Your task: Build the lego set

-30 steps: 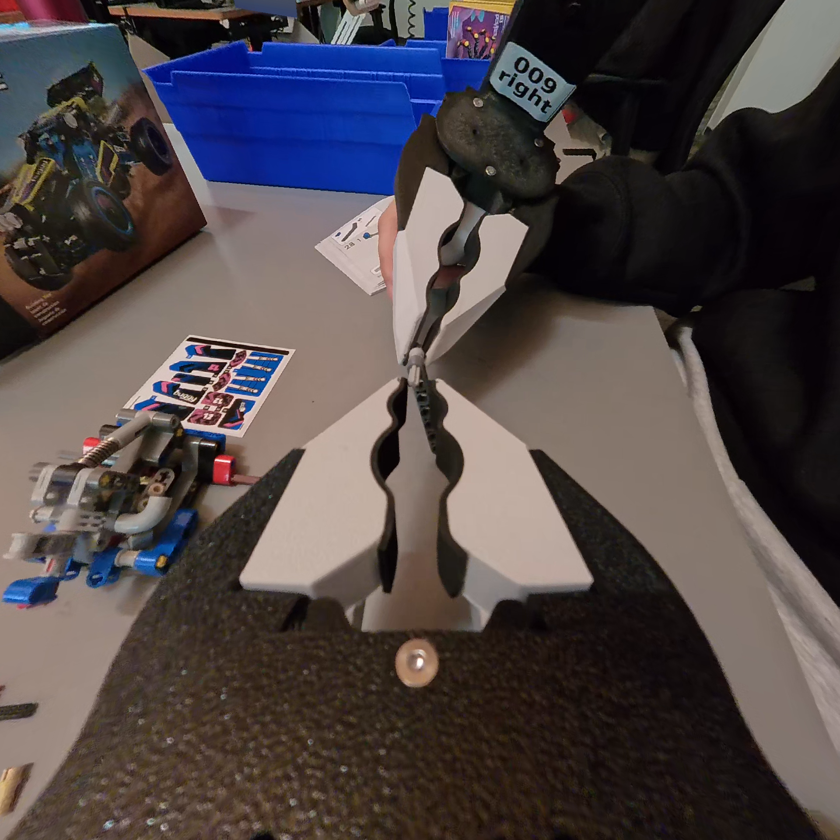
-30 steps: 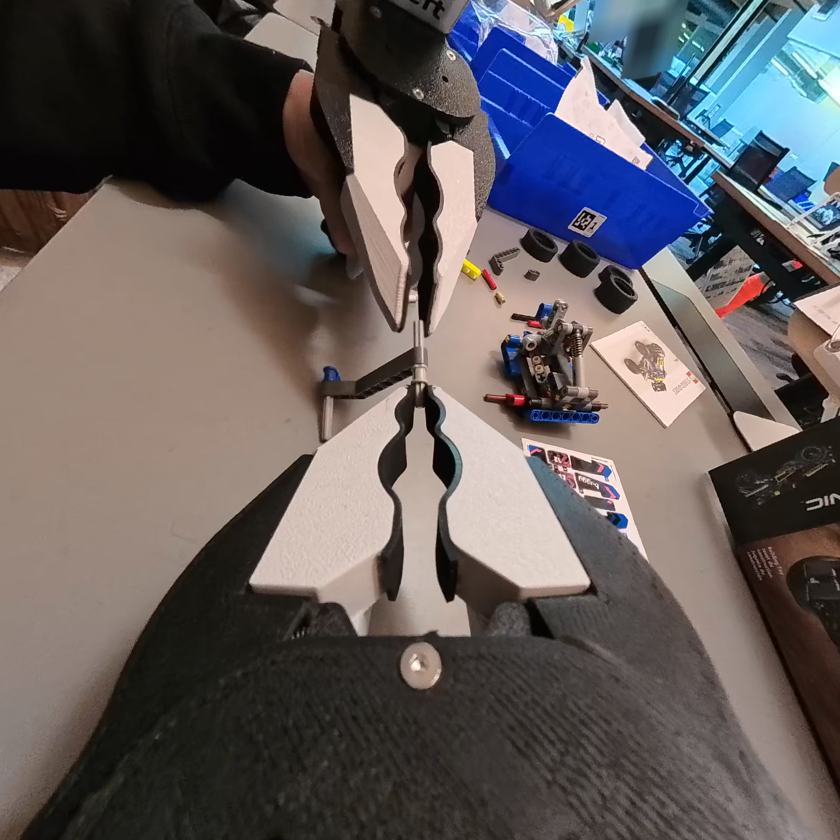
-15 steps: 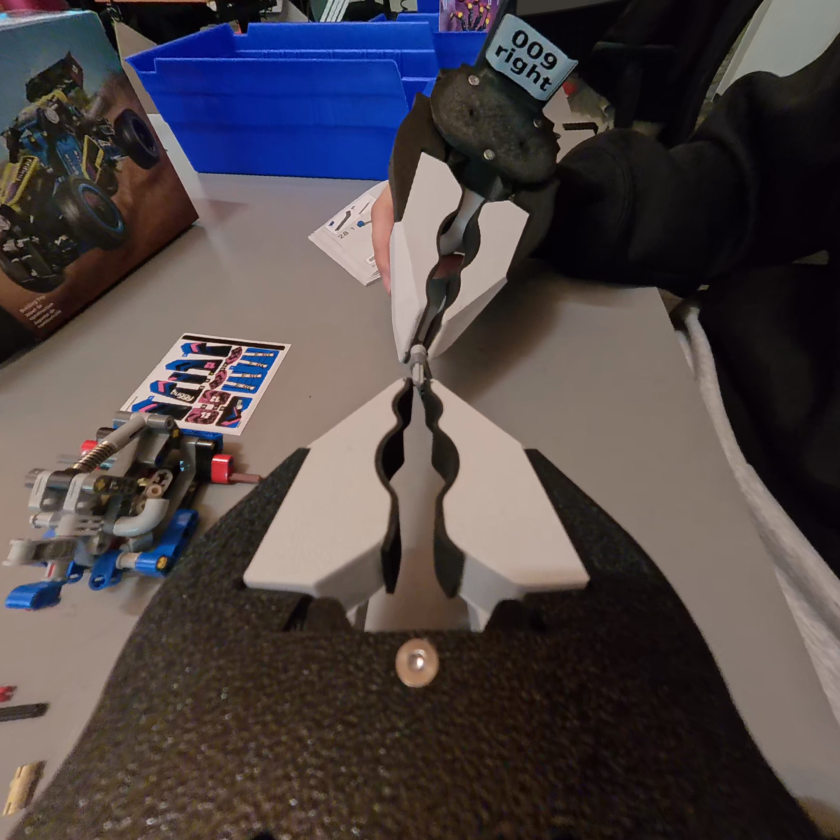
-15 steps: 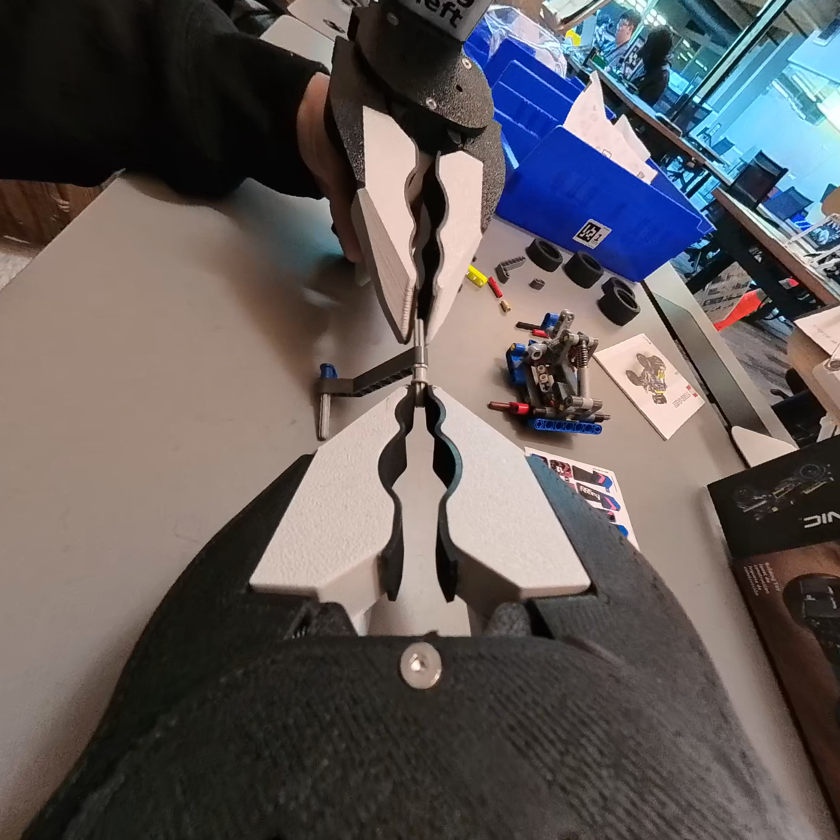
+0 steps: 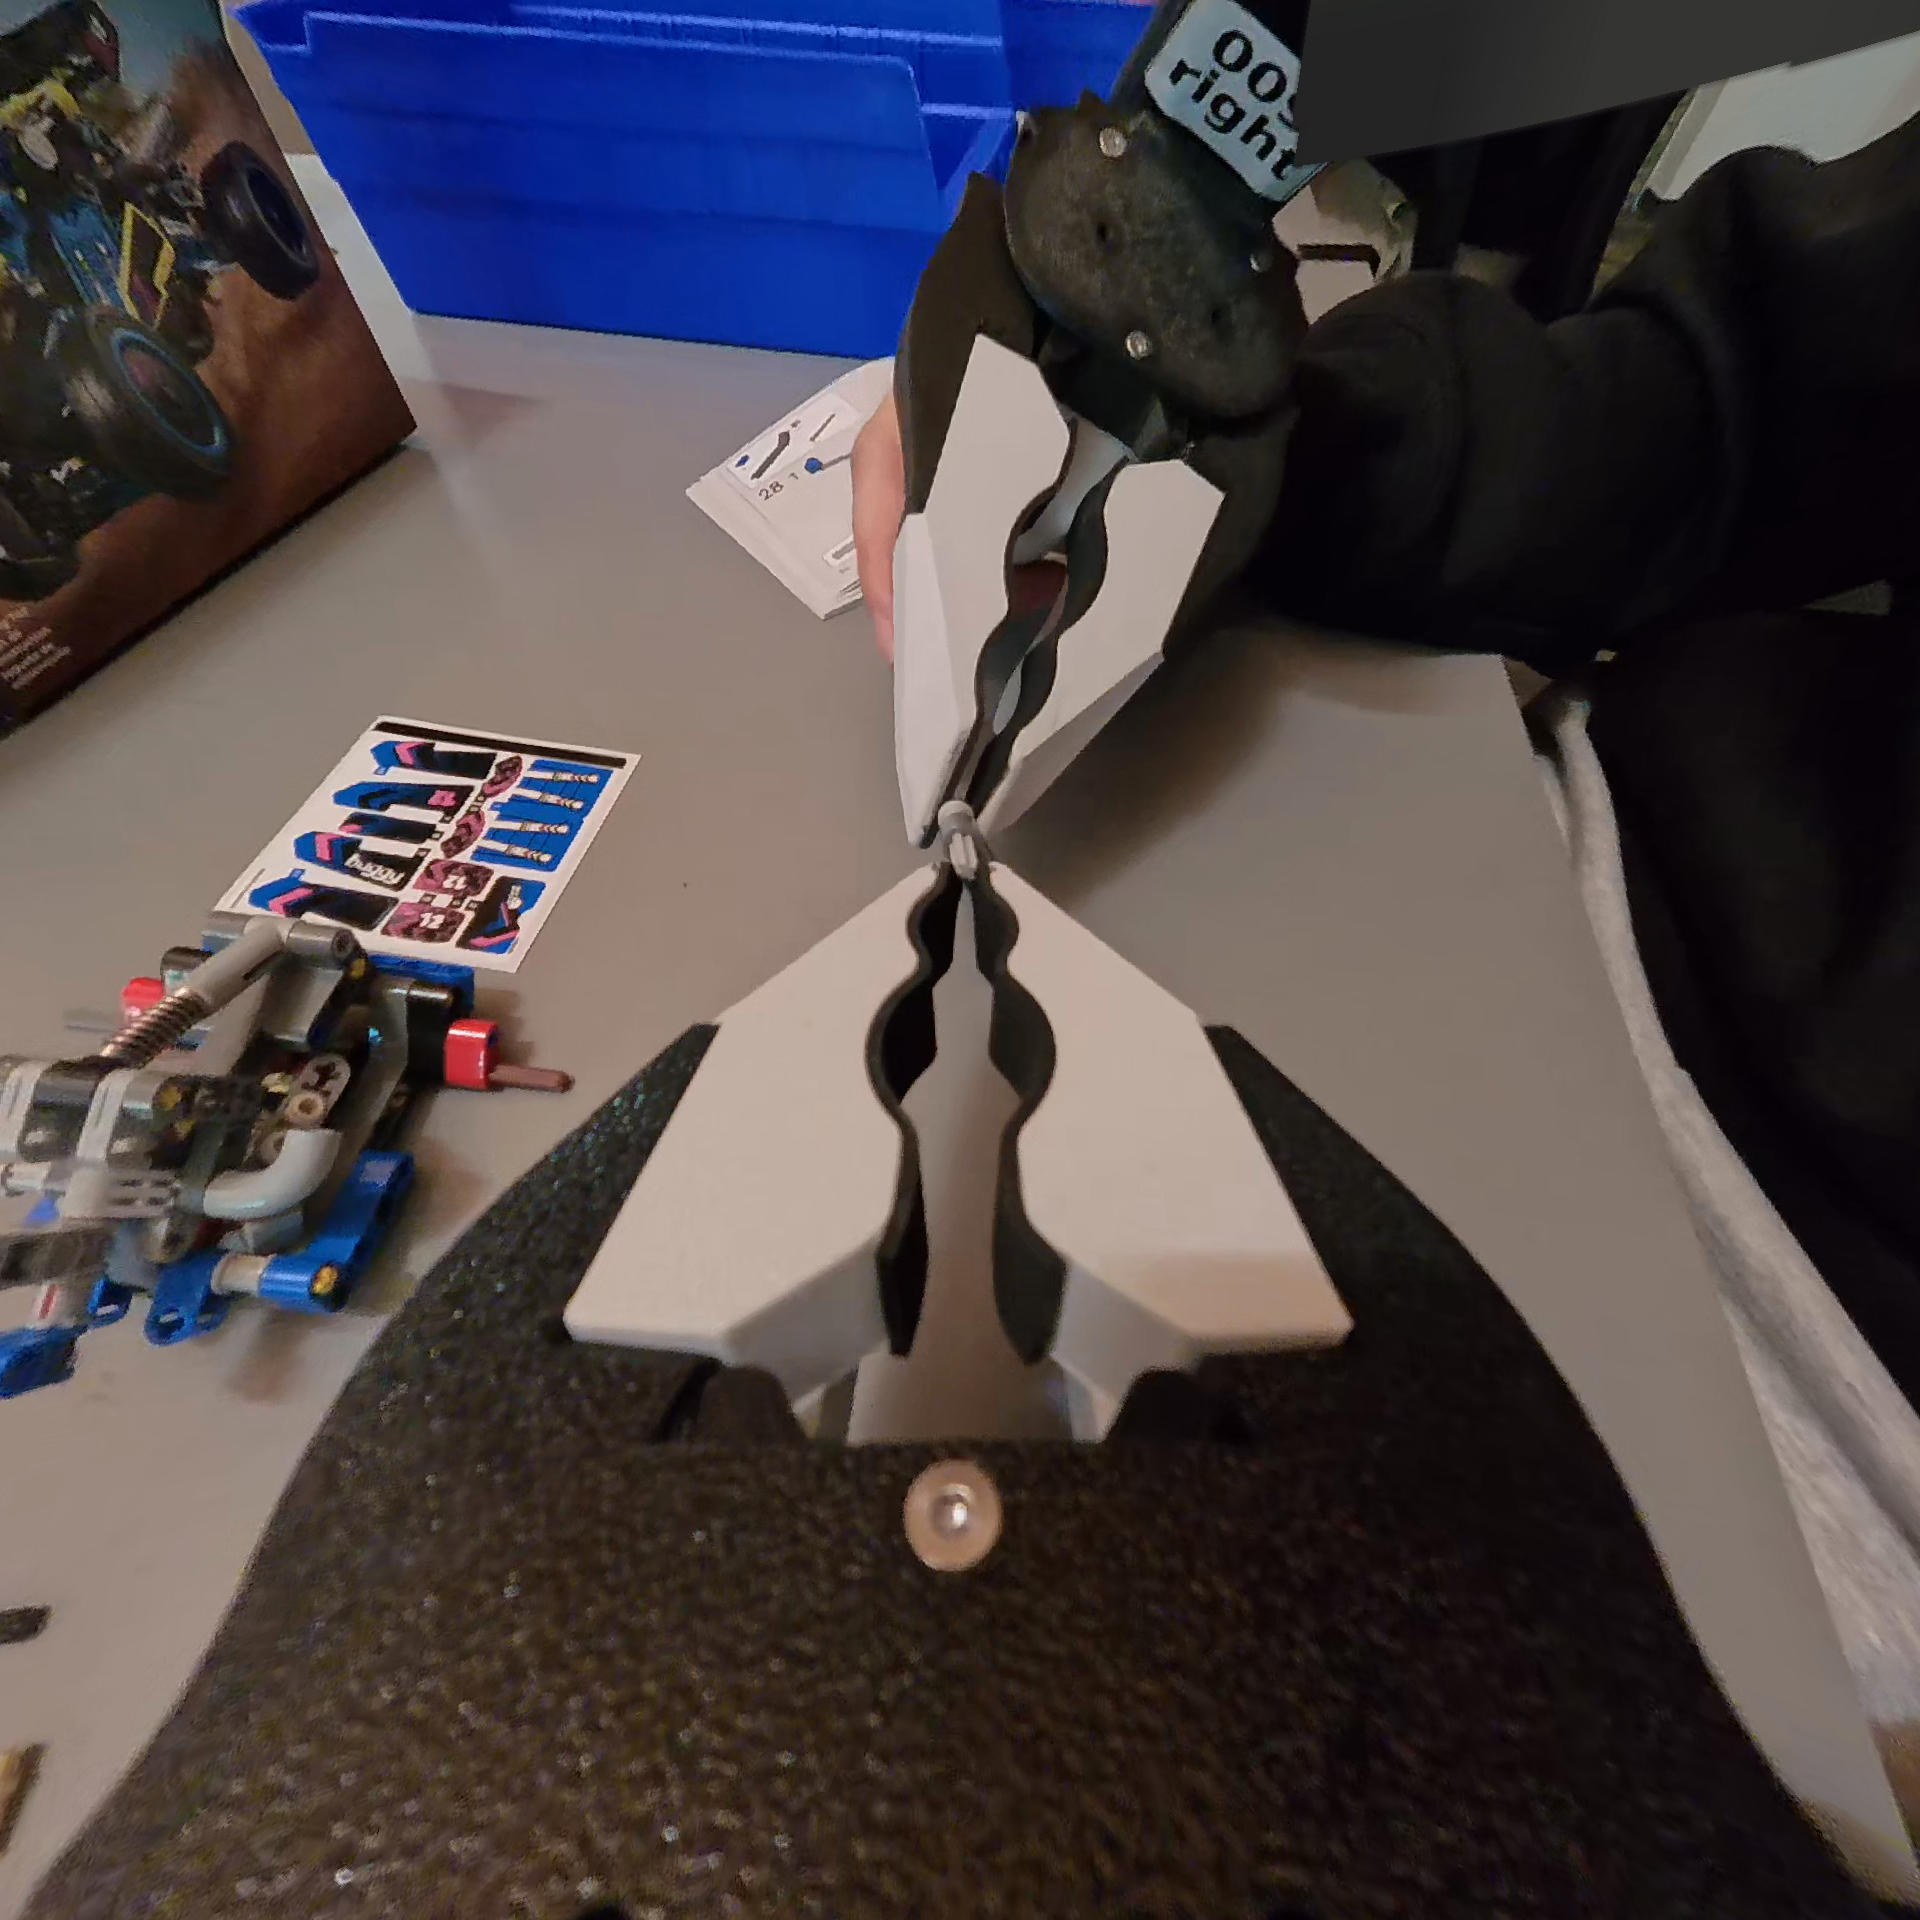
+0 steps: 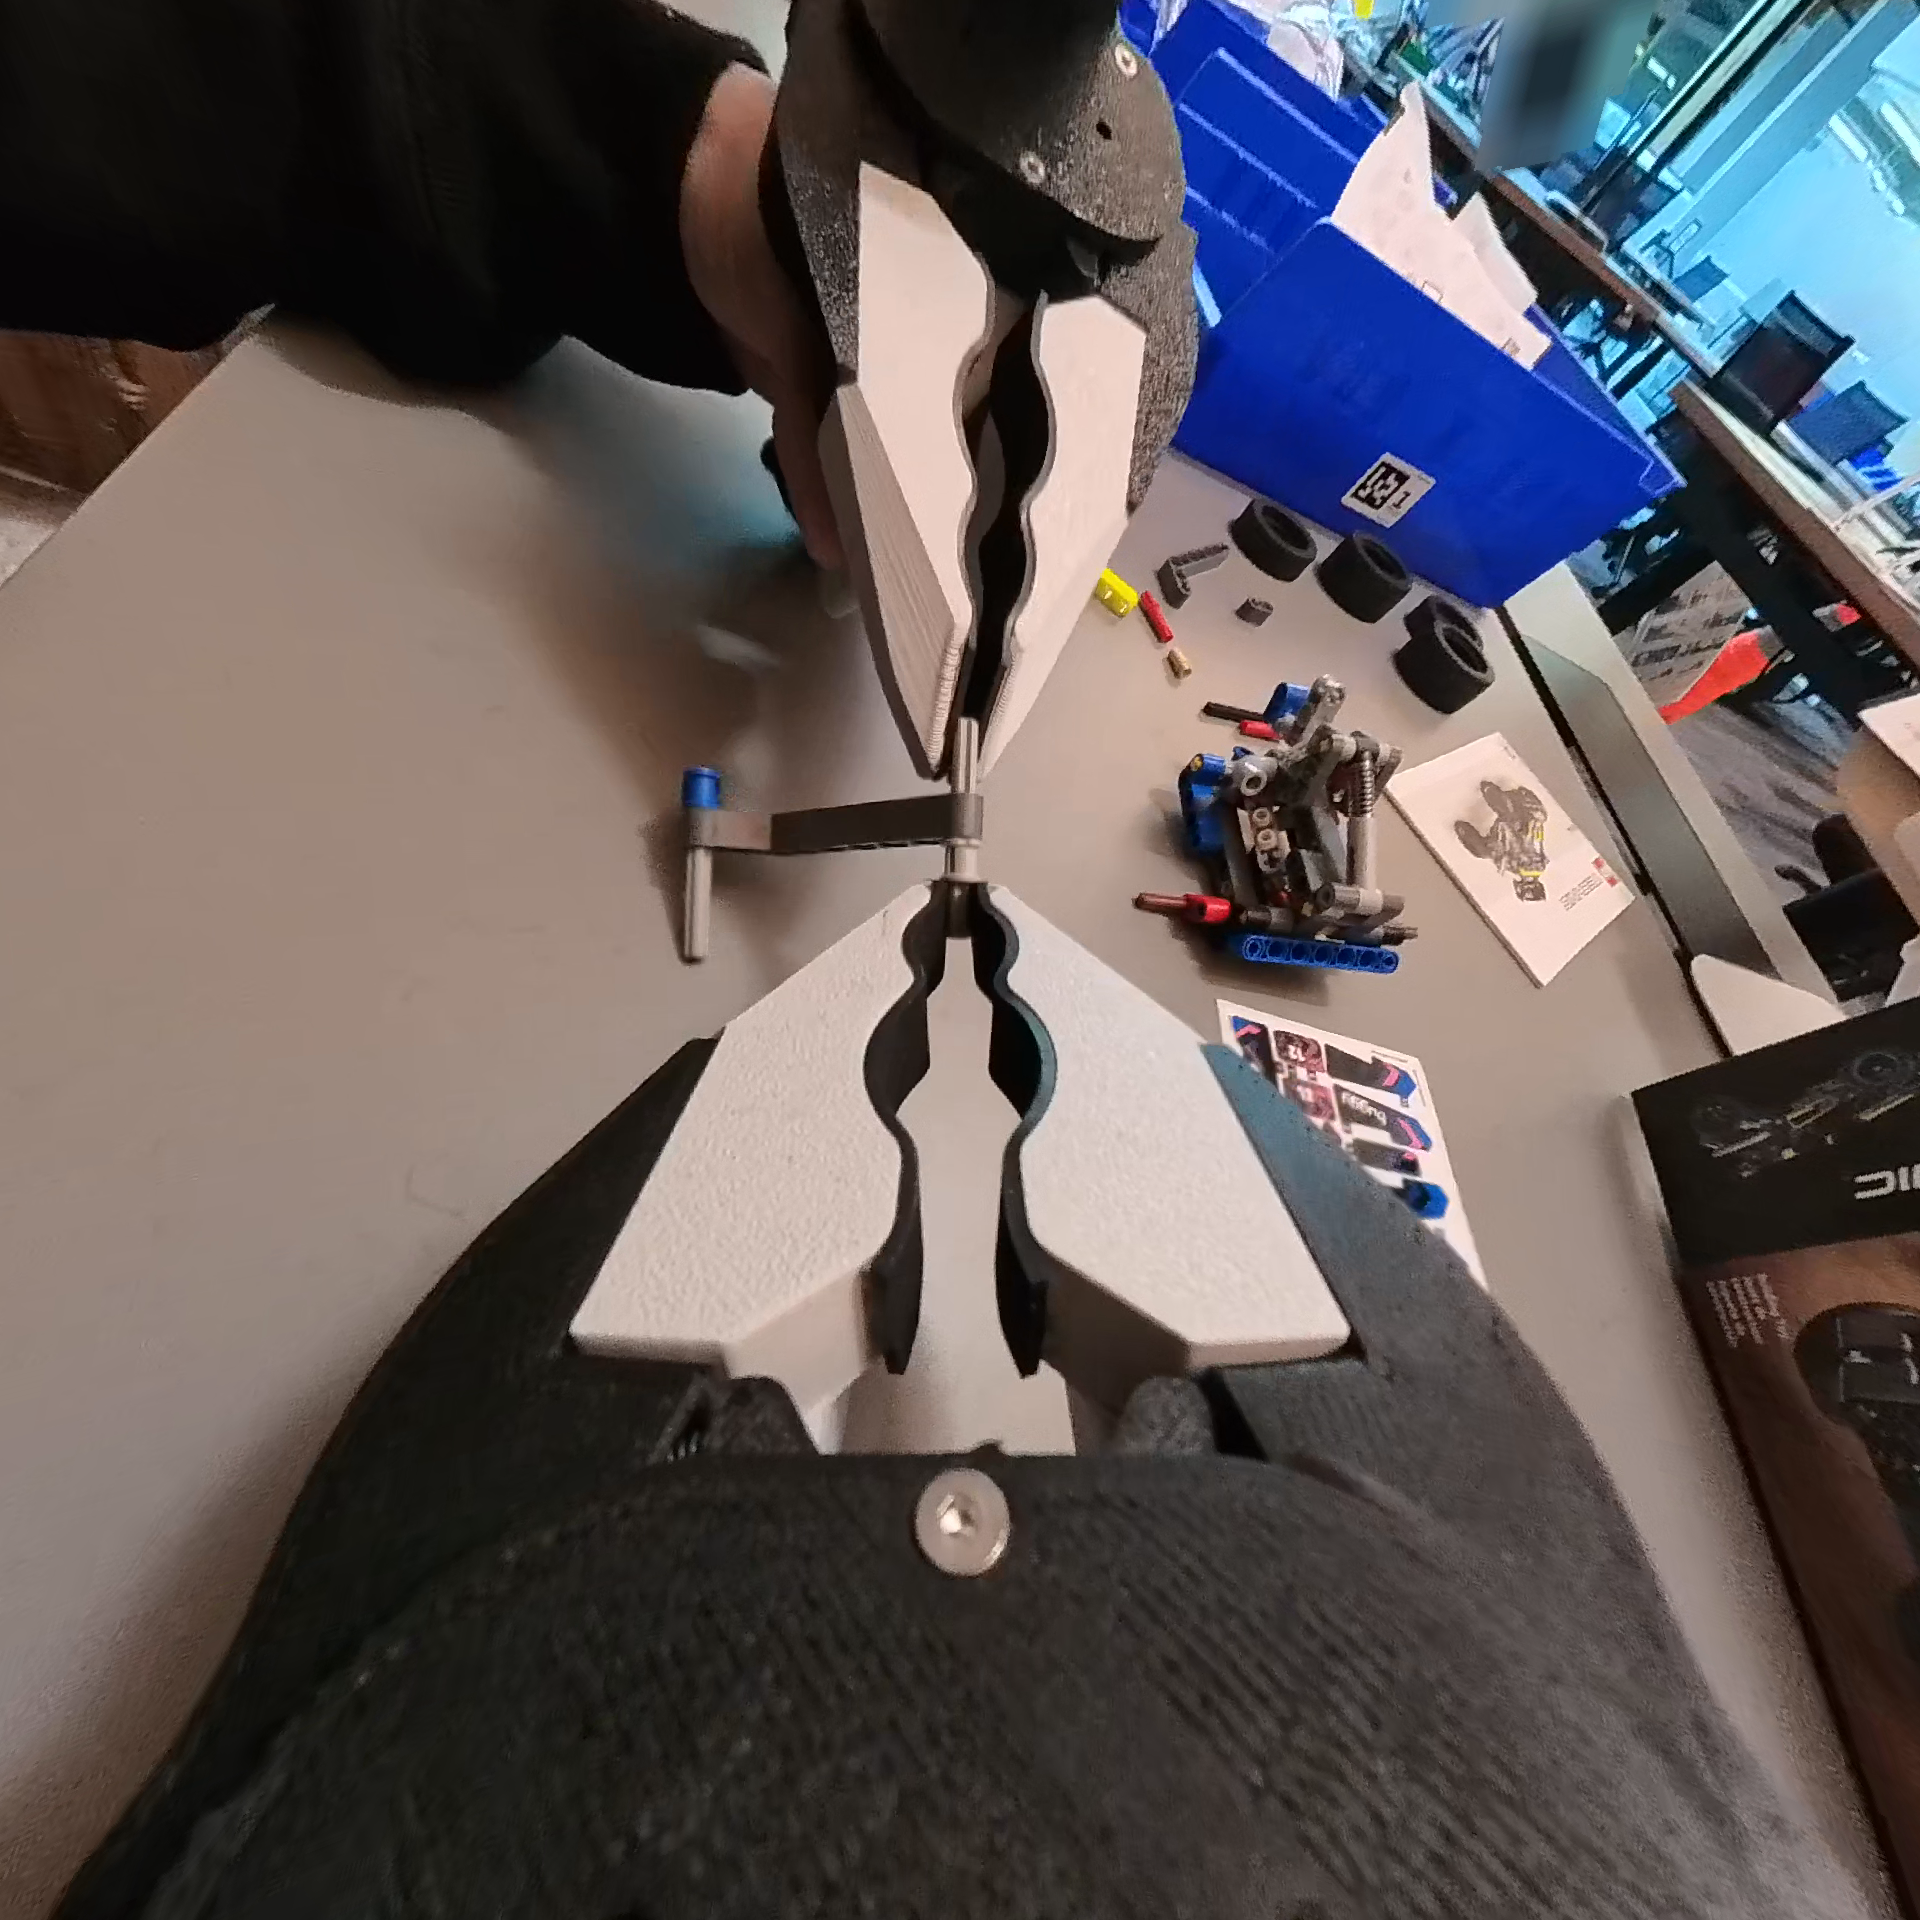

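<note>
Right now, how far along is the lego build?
Early stage. Done: a partial chassis with a spring sits on the table. In hand: the left gripper and right gripper each pinch an end of a grey axle through a dark beam. Left: four tyres, loose pins and the sticker sheet lie unused.

Both grippers, the left gripper (image 5: pixel 961 883) and the right gripper (image 6: pixel 954 902), have pale grey fingers with black inner pads on speckled black bodies. Between them, a light grey axle (image 6: pixel 965 821) crosses a dark grey beam (image 6: pixel 862 826), whose 9 o'clock end carries a blue-capped pin (image 6: pixel 699 790). The buggy chassis (image 6: pixel 1288 852) at 3 o'clock mixes grey, black, blue and red. The sticker sheet (image 5: pixel 431 842) is white with blue, black and pink shapes. At 1 o'clock are blue bins (image 6: pixel 1403 416) and black tyres (image 6: pixel 1361 577). The table (image 6: pixel 364 779) is plain grey.
</note>
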`<state>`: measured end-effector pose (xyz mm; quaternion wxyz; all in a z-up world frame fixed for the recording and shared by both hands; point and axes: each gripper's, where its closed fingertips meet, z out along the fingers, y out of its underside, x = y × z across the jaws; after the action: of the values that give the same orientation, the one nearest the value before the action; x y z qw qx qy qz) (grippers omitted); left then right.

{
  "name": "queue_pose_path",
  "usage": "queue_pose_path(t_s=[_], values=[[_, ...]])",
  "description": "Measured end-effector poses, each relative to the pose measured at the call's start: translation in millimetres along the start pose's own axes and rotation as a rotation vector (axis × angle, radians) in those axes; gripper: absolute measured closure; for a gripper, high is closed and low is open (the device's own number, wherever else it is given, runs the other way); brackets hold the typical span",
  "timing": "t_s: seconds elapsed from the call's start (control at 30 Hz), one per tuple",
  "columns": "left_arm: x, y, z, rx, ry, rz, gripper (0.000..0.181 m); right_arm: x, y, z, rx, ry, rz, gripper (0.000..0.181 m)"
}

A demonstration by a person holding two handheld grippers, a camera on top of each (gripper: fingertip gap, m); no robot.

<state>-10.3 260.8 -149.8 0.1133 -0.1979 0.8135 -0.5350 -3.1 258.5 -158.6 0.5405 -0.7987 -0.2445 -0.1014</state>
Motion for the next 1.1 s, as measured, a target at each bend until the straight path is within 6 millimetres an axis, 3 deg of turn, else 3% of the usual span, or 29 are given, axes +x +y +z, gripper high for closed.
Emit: queue_pose_path(t_s=[0.17,0.27,0.37,0.53,0.83,1.1], values=[[1,-7,-3,0.044,0.013,-0.019,0.181,2,-6,-4,0.062,-0.017,0.047,0.179],[3,-5,-2,0.032,0.019,-0.004,0.181,7,-10,-9,0.108,-0.033,0.122,0.157],[7,-6,3,0.026,0.034,0.032,0.181,2,-12,-9,0.110,-0.080,0.142,0.154],[9,-6,5,0.027,0.025,0.097,0.181,-17,-9,-3,0.056,-0.225,0.173,0.164],[14,-11,2,0.071,0.067,0.060,0.181,-16,-16,-5,0.090,-0.255,0.254,0.174],[14,-13,1,0.084,0.082,0.003,0.179,-12,-18,-4,0.105,-0.191,0.214,0.175]])
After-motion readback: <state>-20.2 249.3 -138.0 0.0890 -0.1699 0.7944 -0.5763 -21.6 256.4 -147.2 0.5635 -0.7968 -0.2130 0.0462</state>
